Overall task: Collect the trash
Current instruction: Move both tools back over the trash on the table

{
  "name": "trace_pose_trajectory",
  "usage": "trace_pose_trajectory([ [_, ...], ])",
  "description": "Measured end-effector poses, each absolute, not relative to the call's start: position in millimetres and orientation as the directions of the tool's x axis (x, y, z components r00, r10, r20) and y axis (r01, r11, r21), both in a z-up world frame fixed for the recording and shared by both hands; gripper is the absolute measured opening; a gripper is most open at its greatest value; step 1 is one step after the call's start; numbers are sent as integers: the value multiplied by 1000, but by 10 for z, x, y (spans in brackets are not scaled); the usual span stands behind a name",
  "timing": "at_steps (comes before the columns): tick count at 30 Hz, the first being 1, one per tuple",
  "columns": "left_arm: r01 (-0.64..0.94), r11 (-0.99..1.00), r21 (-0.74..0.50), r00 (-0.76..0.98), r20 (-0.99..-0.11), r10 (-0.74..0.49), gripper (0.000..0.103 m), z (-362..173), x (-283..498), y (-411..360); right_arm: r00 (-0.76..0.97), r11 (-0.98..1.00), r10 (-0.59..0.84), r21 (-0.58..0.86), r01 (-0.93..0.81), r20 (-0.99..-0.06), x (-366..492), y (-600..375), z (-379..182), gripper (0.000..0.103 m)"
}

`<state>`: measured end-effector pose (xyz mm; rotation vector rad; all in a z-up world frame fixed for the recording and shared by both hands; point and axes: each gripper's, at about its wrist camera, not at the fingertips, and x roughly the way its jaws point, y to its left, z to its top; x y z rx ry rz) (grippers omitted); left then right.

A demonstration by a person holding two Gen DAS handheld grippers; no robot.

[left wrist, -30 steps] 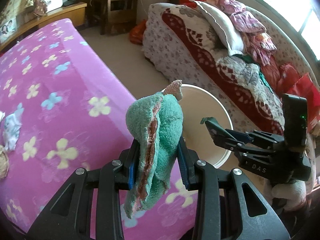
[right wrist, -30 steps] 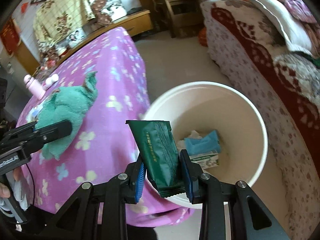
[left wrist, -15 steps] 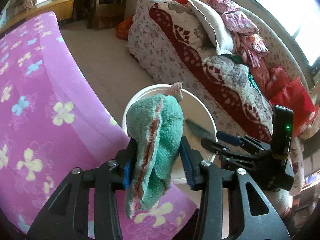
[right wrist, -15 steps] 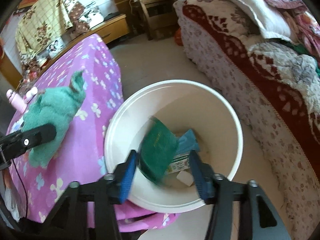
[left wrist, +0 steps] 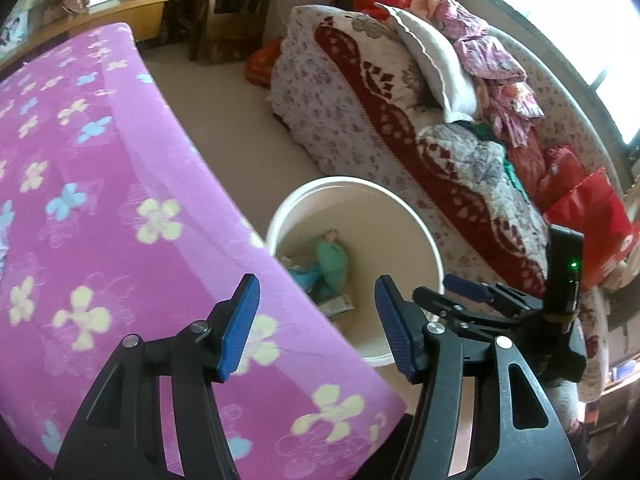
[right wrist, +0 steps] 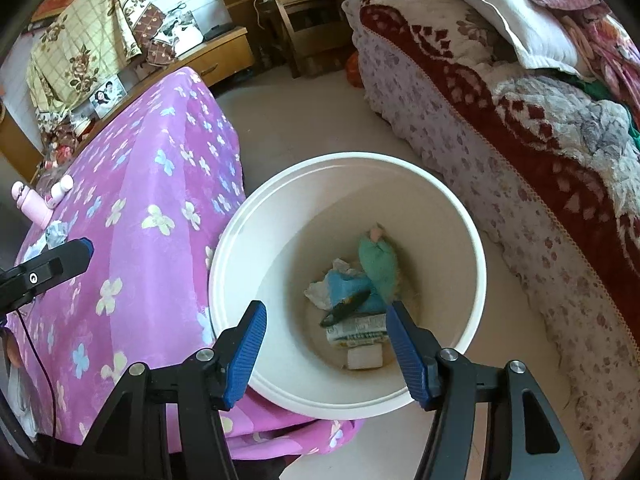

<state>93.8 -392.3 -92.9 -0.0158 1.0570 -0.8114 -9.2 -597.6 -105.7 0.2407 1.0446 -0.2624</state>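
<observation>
Both drops done: green cloth point(right wrist: 378, 262) and dark wrapper point(right wrist: 345, 309) down in white bucket point(right wrist: 478, 264). Left gripper point(left wrist: 316, 322) just opened, empty; right gripper point(right wrist: 325, 354) apart, empty. Remaining crumpled paper point(right wrist: 55, 233) on purple table point(right wrist: 160, 184), nearer left.

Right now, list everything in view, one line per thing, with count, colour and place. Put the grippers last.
bucket: one, white, on the floor between table and bed.
green rag: one, teal, inside the bucket.
green wrapper: one, dark green, in the bucket on the other rubbish.
blue packet: one, light blue, in the bucket under the wrapper.
tissue: one crumpled, white, in the bucket.
tablecloth: one, purple with flowers, over the table.
pink bottle: one, on the table's far end.
bed: one, red and white covers, right of the bucket.
pillow: one, white, on the bed.
left gripper: one, black, blue pads, open, empty.
right gripper: one, same, open, empty, above the bucket.
</observation>
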Motion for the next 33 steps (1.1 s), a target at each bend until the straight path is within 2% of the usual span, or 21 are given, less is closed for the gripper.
trace_pose_trajectory([
  [15, 544, 803, -243, 406, -761, -505, 58, -833, 870, -3260, 495, 974, -50, 67, 216, -868, 59, -5371, -952, 61],
  [33, 417, 887, -199, 508, -758, -409, 58, -825, 833, -2212, 508, 998, 49, 61, 7, -860, 458, -4248, -870, 65],
])
